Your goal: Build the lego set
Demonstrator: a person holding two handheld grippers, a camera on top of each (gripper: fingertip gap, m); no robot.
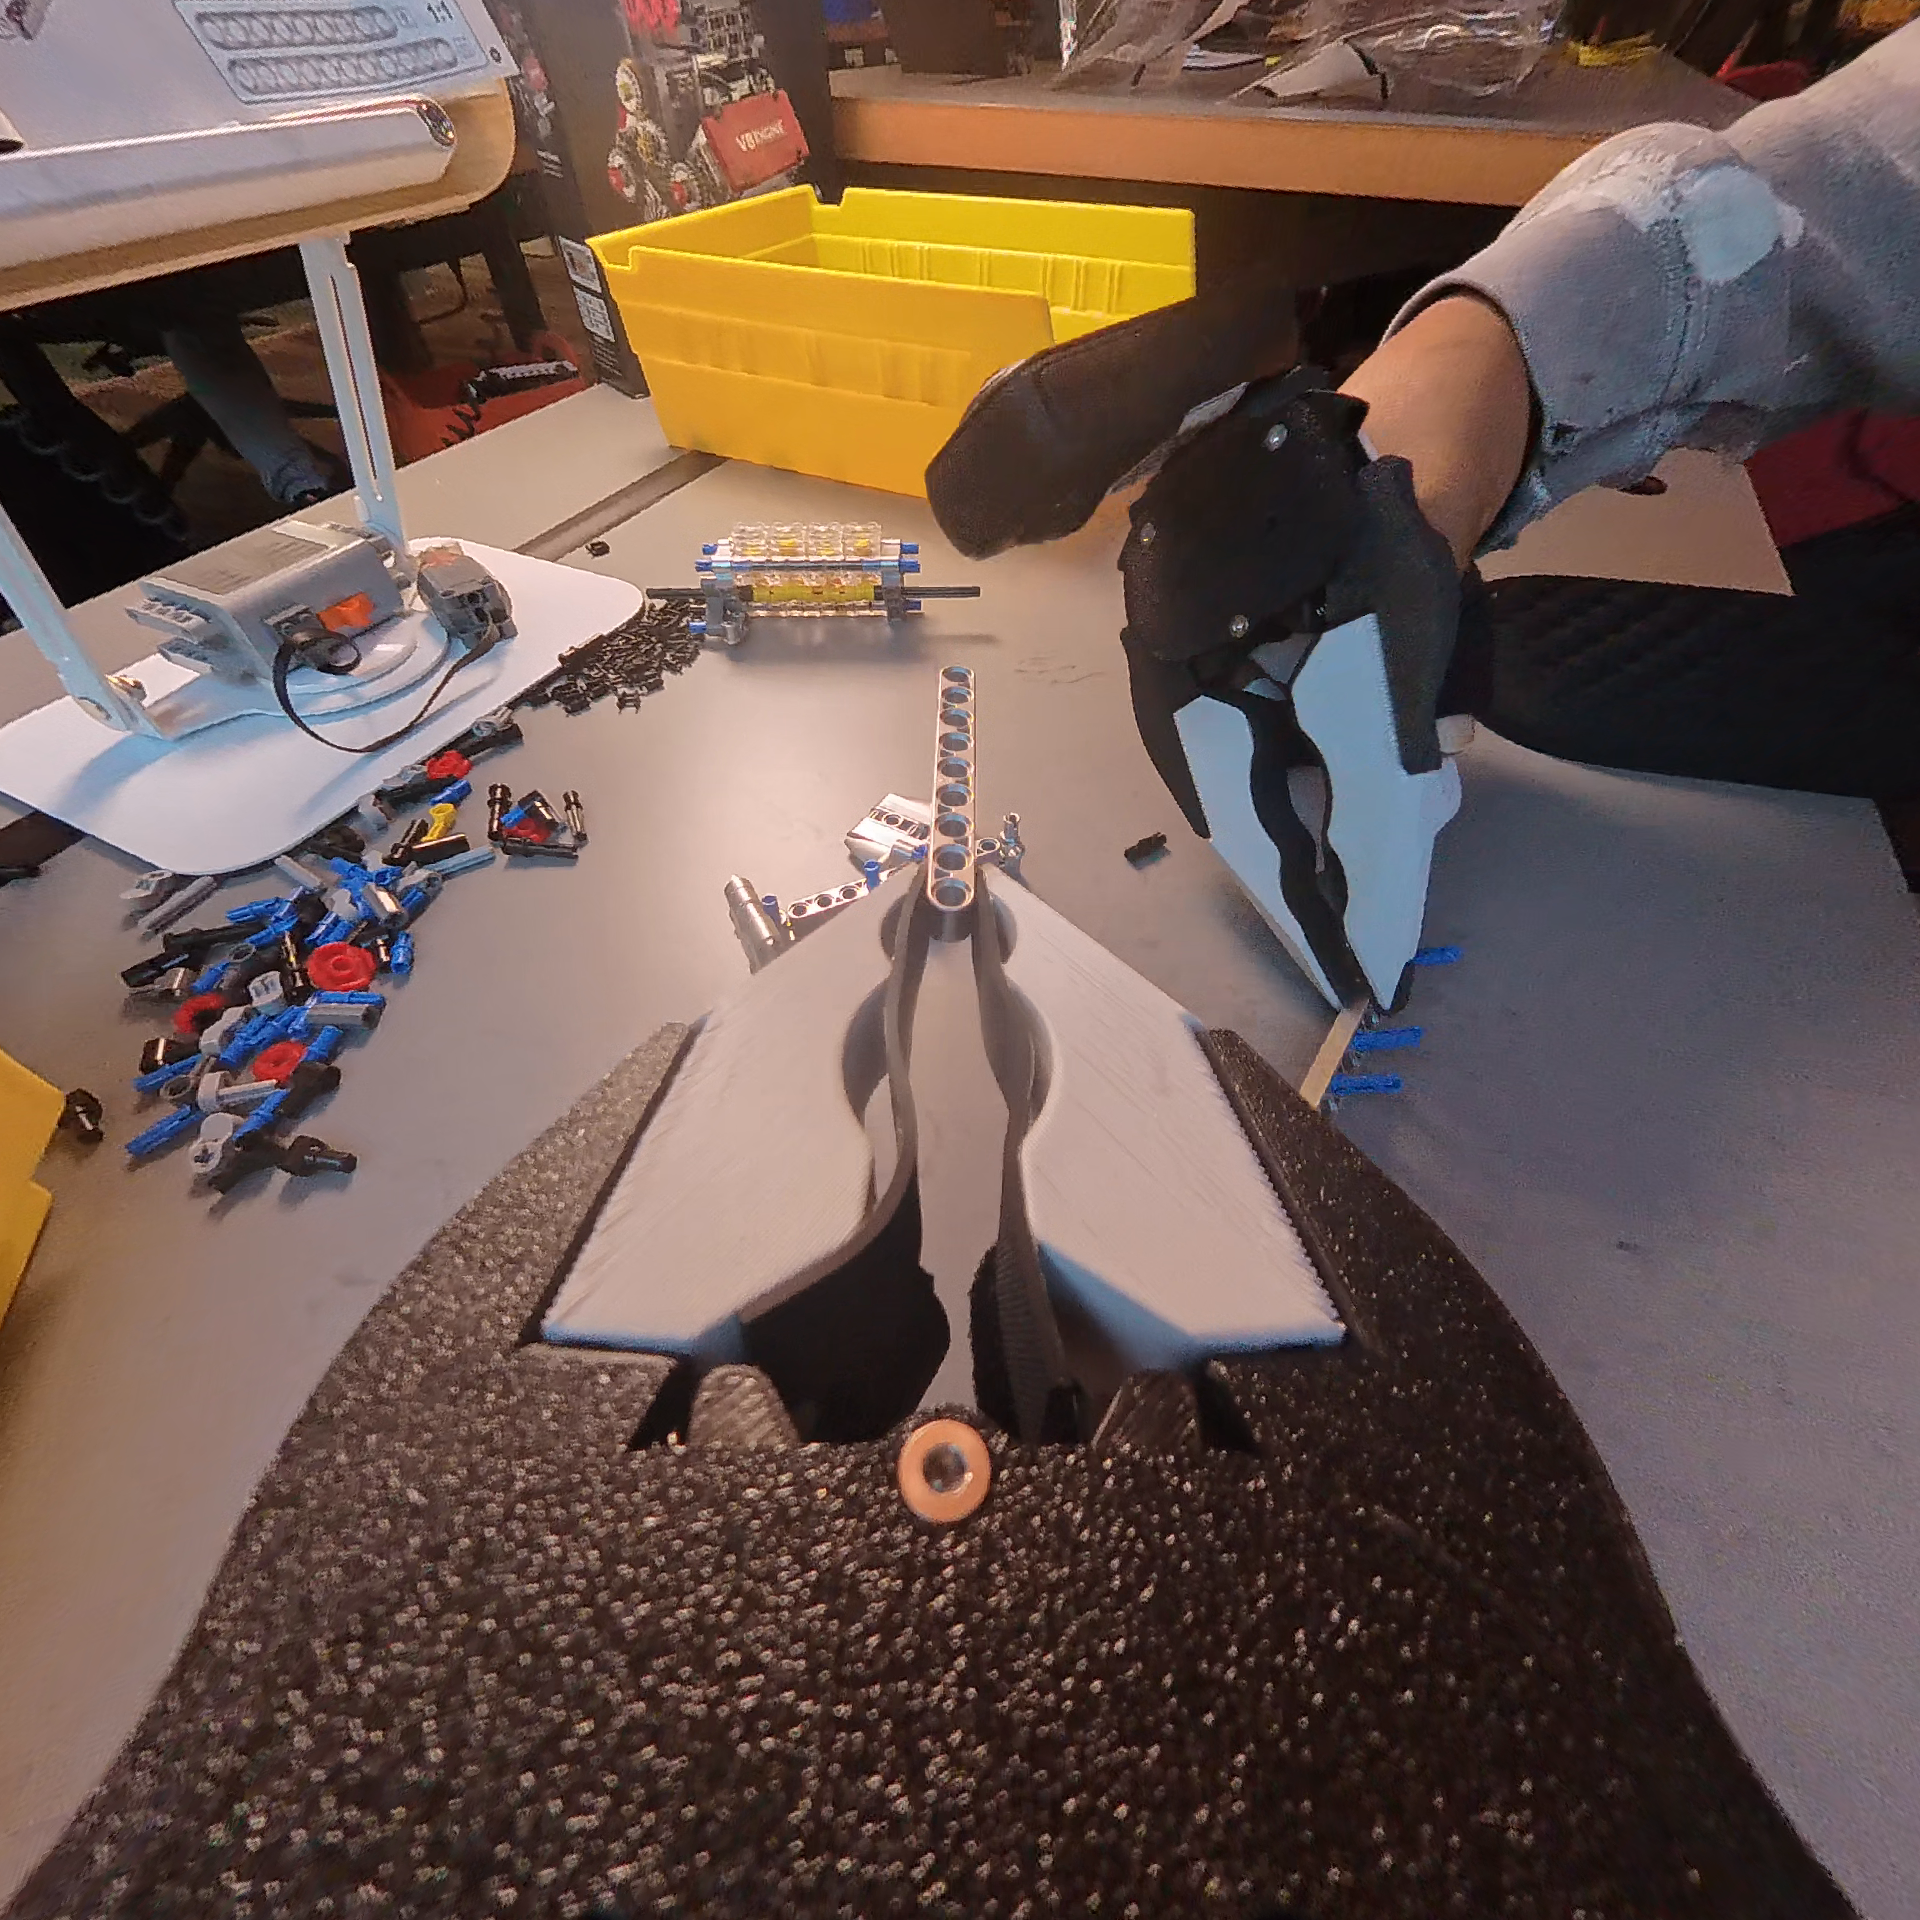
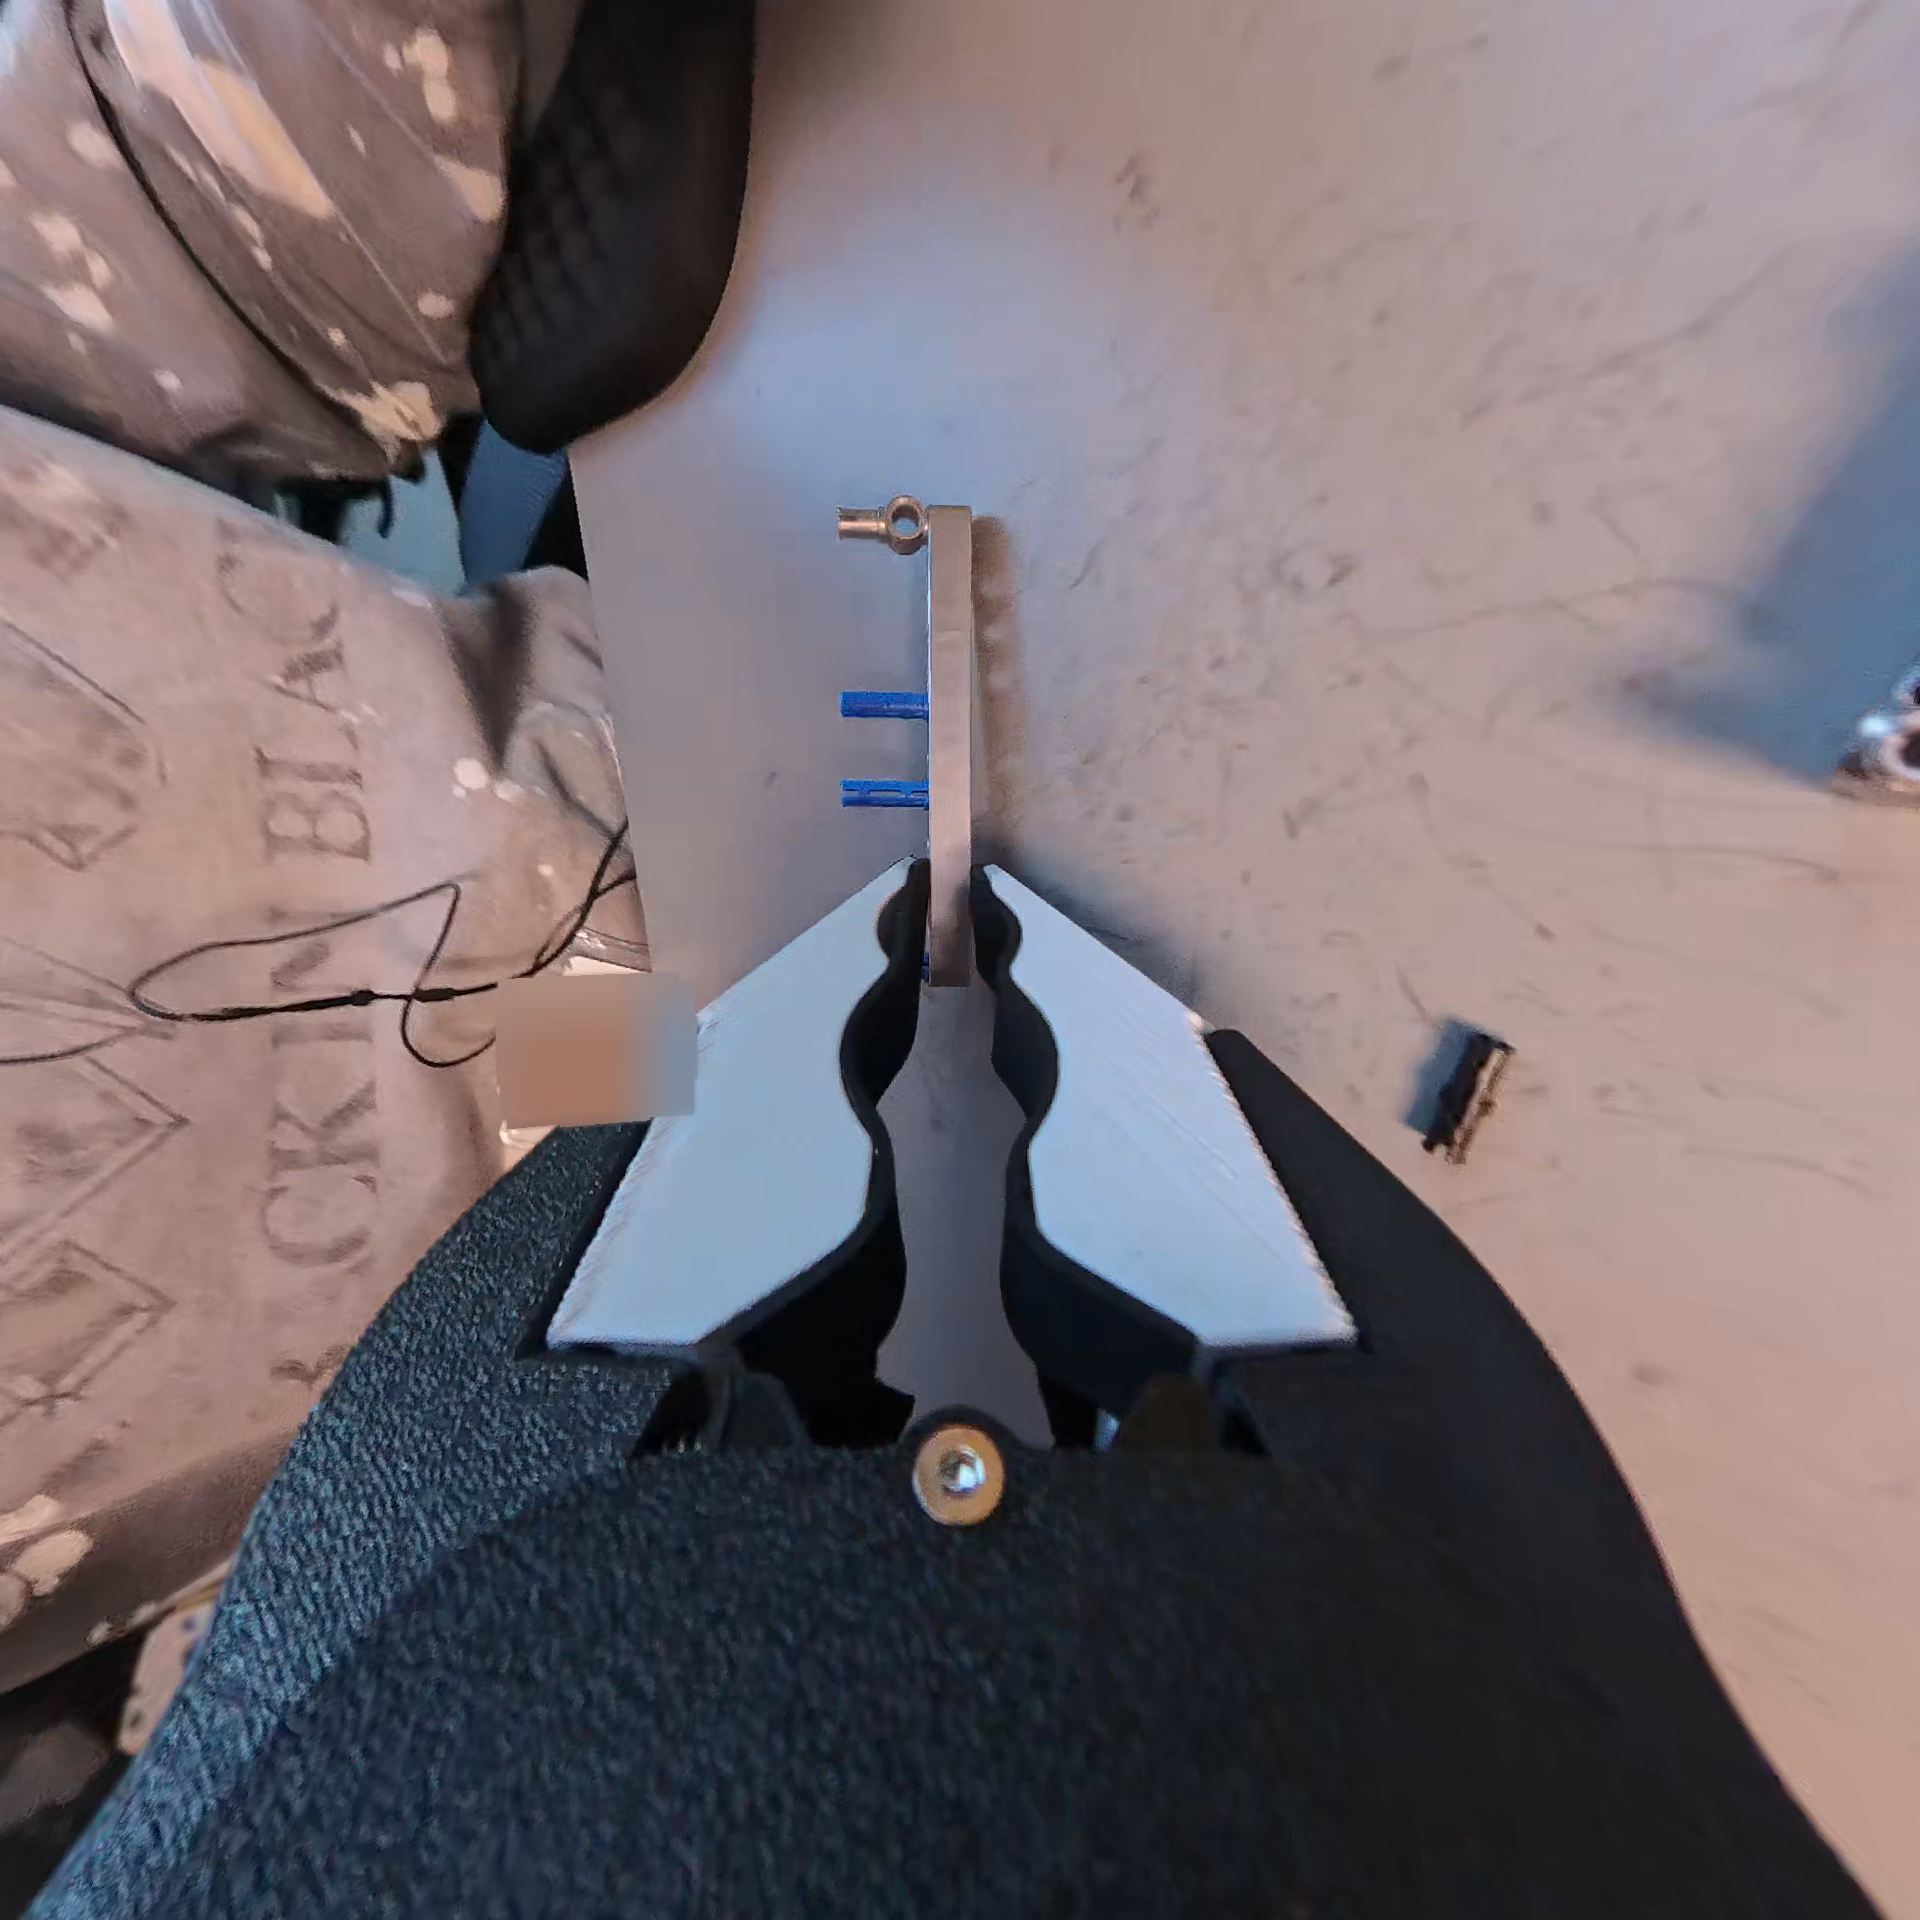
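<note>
My left claw (image 1: pixel 948 914) grips a long grey perforated plastic beam (image 1: pixel 954 790); my right claw (image 2: pixel 948 914) pinches a grey beam with blue pins (image 2: pixel 951 727) above the grey tabletop (image 2: pixel 1351 520).

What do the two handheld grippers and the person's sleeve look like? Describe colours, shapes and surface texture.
Both the left gripper and the right gripper have rough black speckled bodies, a round metal screw and white wedge fingers edged with wavy black pads. The sleeve is grey with pale patches.
</note>
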